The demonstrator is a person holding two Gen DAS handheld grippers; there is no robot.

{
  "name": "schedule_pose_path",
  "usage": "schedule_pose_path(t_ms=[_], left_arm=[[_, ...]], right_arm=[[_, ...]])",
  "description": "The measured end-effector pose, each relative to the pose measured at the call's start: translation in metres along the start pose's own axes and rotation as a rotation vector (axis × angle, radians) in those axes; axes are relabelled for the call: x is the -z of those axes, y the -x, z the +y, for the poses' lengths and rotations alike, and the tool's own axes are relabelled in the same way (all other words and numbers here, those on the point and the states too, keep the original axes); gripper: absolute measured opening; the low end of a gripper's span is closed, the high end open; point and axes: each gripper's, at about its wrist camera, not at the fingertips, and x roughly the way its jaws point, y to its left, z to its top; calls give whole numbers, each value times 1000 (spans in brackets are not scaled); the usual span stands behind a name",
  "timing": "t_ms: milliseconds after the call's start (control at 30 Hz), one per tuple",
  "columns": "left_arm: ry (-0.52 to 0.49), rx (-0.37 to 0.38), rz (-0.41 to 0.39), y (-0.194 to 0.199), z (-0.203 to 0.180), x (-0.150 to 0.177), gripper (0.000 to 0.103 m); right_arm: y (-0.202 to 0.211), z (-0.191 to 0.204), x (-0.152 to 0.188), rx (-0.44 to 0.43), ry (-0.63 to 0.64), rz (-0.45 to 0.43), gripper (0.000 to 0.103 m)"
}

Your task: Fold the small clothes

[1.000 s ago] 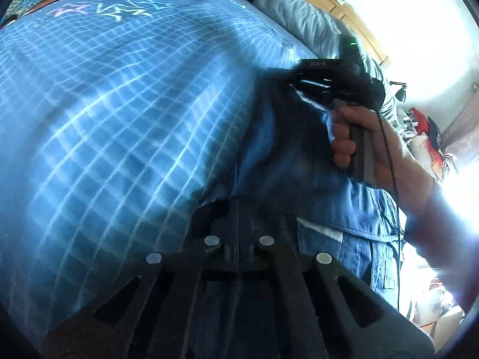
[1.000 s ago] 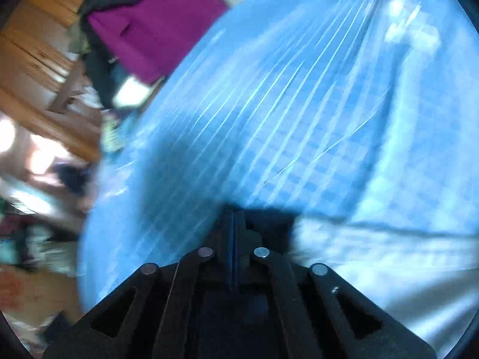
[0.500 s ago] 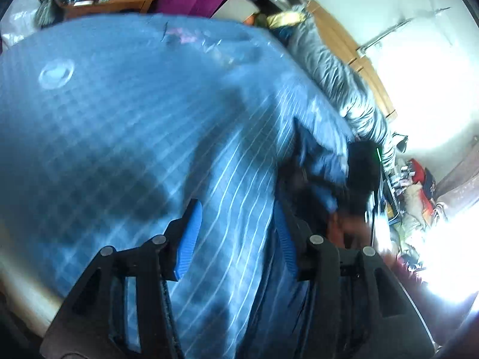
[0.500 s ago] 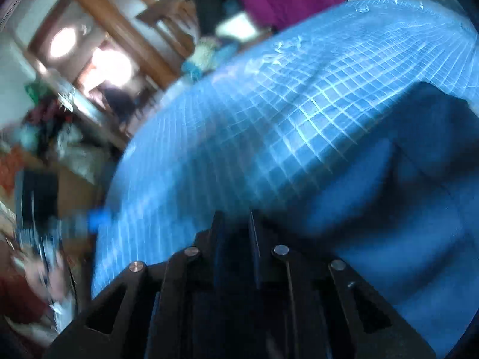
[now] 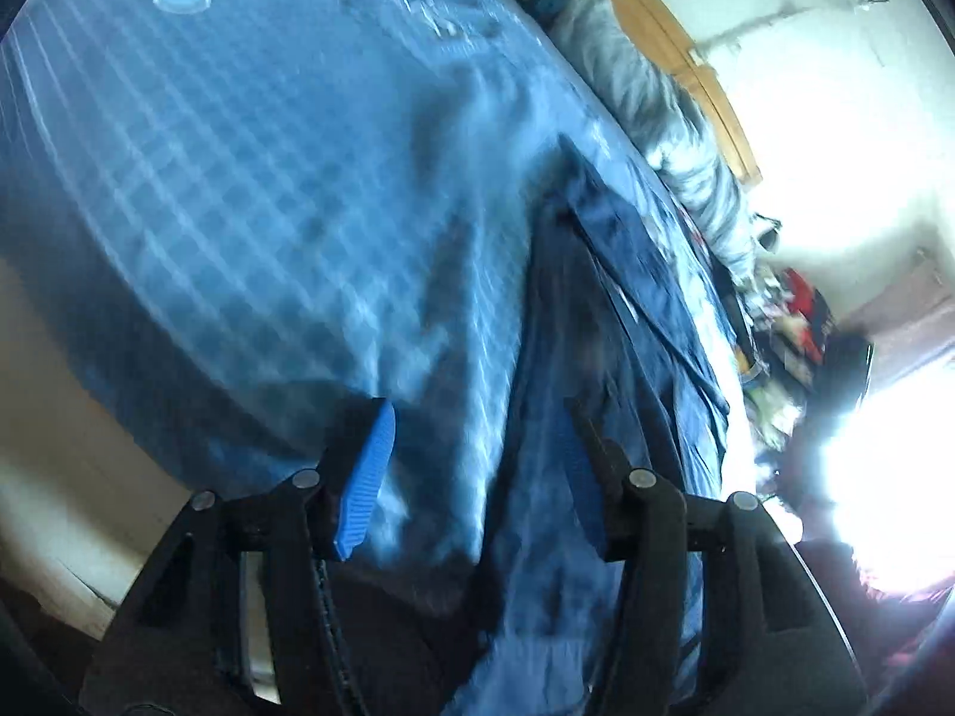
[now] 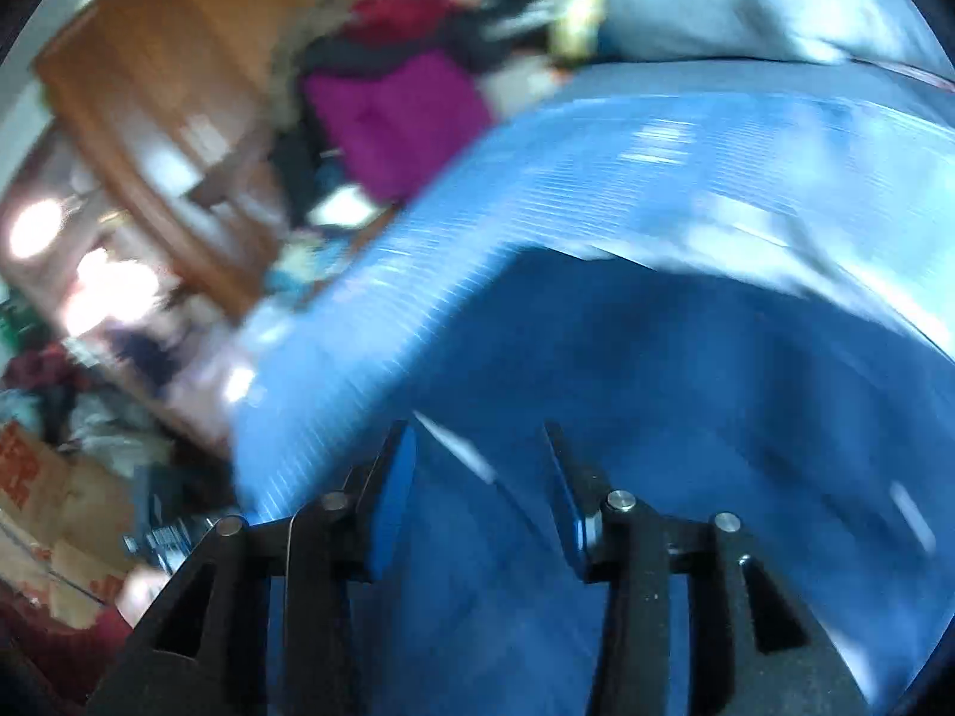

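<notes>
Two grippers part their jaws over a bed, neither holding cloth. At the left gripper [image 5: 477,453], the blue pads are spreading, with only checked bedspread [image 5: 268,179] and the near edge of a dark blue garment [image 5: 615,322] showing in the gap, nothing pinched. That garment lies ahead and to the right of this tool, its long axis running away from the camera up the bed toward a grey quilt [image 5: 668,113]. At the right gripper [image 6: 477,483], the jaws are also opening, directly above the same garment [image 6: 686,388], which fills the blurred frame beneath and ahead. By this view the right hand is the nearer to the cloth; the left must likely shift rightward to take an edge.
</notes>
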Motion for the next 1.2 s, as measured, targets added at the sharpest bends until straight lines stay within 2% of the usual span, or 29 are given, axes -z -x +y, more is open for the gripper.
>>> schedule_pose_path(t_ms=[133,167,200,267,300,400,433,533,600,700,833,1000,1100,1200], left_arm=[[-44,43,57,2,-7,16,55],[-45,61,59,4,-8,18,55],[-43,74,58,6,-8,18,55],[-48,78,62,9,-11,19,55],[-56,76,68,10,-13,19,55],[-111,78,130,9,-23,24,58],[-129,70,149,5,-27,25,61],[-156,45,202,-2,-26,36,63],[-148,35,215,-5,-22,39,63],[-137,37,230,-4,-16,46,63],[-155,25,275,-6,-11,47,64],[-176,-5,336,-4,0,49,64],[-231,-45,342,-3,-6,55,64],[-214,-46,329,-3,-3,54,62]], right_arm=[[105,-45,94,210,-134,10,50],[125,-58,118,271,-178,17,56],[140,-71,145,311,-249,26,56],[150,-73,193,330,-339,76,56],[154,-69,211,337,-340,96,56],[155,-58,259,281,-376,167,56],[157,-55,272,286,-383,183,56],[149,-47,291,277,-410,219,58],[141,-52,302,239,-462,251,60],[130,-51,313,222,-456,294,60],[111,-51,321,177,-453,275,60],[90,-54,330,161,-458,316,61],[89,-49,331,152,-462,314,61],[87,-48,334,139,-468,305,61]])
